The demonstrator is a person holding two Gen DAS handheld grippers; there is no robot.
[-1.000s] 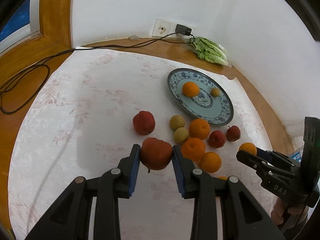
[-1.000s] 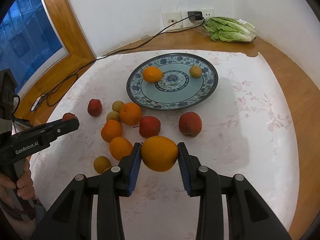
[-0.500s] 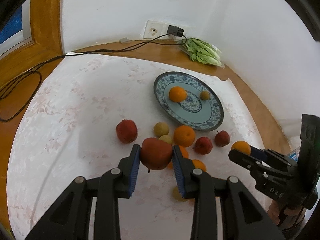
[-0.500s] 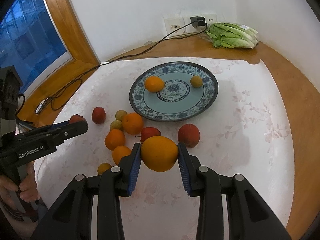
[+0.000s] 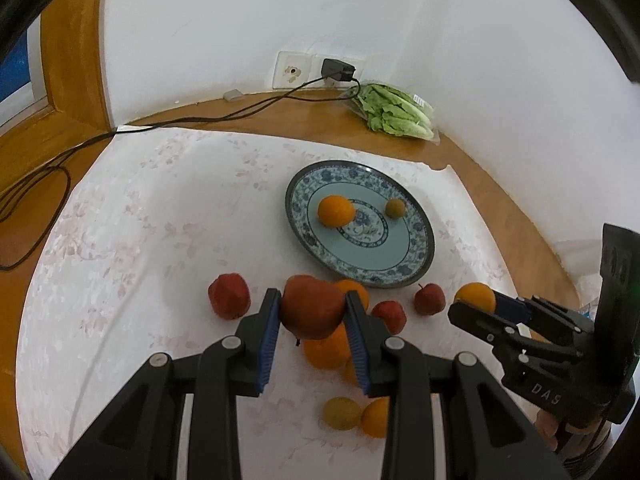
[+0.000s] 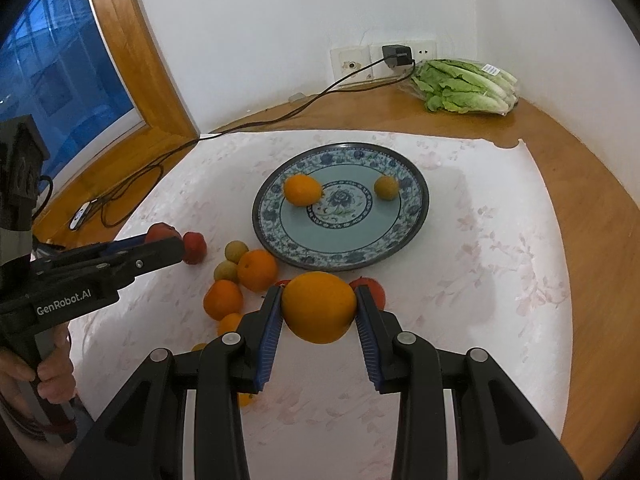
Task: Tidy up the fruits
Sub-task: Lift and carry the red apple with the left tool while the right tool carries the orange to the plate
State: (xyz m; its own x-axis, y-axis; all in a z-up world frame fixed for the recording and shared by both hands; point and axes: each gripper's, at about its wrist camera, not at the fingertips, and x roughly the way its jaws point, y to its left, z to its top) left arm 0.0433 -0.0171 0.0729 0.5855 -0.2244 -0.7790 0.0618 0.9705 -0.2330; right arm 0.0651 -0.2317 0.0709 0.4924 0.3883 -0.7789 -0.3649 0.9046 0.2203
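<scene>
Left black two-finger gripper [image 5: 312,312] pinches a round red apple [image 5: 310,306]; right black two-finger gripper [image 6: 318,308] pinches a round orange [image 6: 319,306], blue-patterned ceramic plate [image 6: 416,216] ahead.

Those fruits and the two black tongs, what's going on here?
A person is sorting fruit with a handheld gripper in each hand. The left gripper is shut on a red apple, the right gripper on an orange, both held above the white cloth. The blue patterned plate already holds one orange and a small yellowish fruit. More apples and oranges lie loose on the cloth near the plate.
</scene>
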